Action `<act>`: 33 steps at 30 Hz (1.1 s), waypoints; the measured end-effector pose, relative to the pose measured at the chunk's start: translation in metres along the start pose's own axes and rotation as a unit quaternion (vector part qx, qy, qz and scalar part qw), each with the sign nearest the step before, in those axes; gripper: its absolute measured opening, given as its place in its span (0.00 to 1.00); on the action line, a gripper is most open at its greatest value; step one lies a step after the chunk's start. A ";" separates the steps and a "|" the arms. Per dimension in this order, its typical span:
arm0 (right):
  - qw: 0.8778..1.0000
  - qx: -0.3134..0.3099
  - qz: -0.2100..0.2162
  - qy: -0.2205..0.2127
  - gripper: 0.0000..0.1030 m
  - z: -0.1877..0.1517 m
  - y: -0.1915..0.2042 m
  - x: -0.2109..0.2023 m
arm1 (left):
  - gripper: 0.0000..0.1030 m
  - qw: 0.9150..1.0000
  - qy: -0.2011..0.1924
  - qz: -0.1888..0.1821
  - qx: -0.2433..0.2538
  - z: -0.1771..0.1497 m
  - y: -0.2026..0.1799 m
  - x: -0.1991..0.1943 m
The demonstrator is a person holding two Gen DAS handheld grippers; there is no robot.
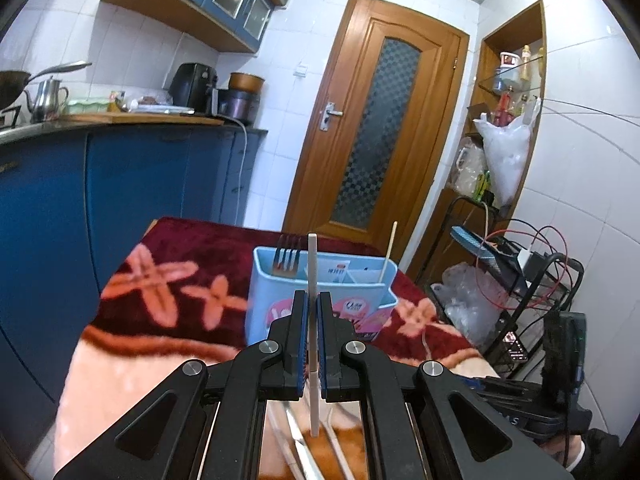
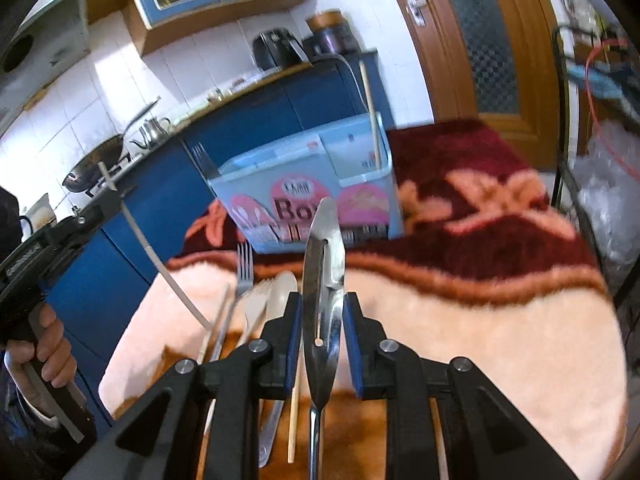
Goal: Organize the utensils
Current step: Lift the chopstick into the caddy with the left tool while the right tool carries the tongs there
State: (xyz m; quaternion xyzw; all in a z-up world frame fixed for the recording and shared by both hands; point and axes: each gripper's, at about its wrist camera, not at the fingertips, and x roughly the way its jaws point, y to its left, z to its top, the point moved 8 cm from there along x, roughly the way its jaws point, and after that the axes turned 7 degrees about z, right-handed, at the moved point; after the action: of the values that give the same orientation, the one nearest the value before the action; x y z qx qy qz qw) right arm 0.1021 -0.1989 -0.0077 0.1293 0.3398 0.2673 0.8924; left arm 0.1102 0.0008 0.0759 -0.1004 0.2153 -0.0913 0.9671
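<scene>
A white chopstick is clamped upright in the closed left gripper; a steel slotted spoon is gripped edgewise by the right gripper, before the blue utensil holder on the blanket.

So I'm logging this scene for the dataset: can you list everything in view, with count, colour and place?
utensil holder: one, light blue with pink stickers, on the blanket
fork: one, silver, standing in the holder's left compartment
wooden chopstick: one, tan, standing in the holder's right compartment
white chopstick: one, white, upright in the left gripper
spoon: one, shiny metal, in the right gripper
loose cutlery: several, metal, white and wood, lying on the blanket
blanket: one, maroon and peach, covering the table
kettle: one, steel, on the counter
door: one, brown wood, behind
left gripper: black, shut
right gripper: black, shut
</scene>
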 end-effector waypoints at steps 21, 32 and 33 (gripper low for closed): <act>0.989 -0.073 -0.028 -0.122 0.22 0.036 0.014 -0.035 | 0.04 0.990 -0.130 0.042 0.038 0.088 -0.024 0.017; 0.988 -0.063 -0.040 -0.136 0.22 0.044 -0.004 -0.040 | 0.04 0.987 -0.140 0.065 0.035 0.103 -0.023 0.058; 0.988 -0.063 -0.041 -0.137 0.22 0.045 -0.005 -0.040 | 0.04 0.988 -0.136 0.069 0.038 0.100 -0.021 0.064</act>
State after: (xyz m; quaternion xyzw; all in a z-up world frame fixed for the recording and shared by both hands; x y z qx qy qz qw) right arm 0.1095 -0.2279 0.0451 0.0940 0.2018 0.2311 0.9471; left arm 0.2078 -0.0178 0.1440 -0.0601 0.0843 -0.0183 0.9945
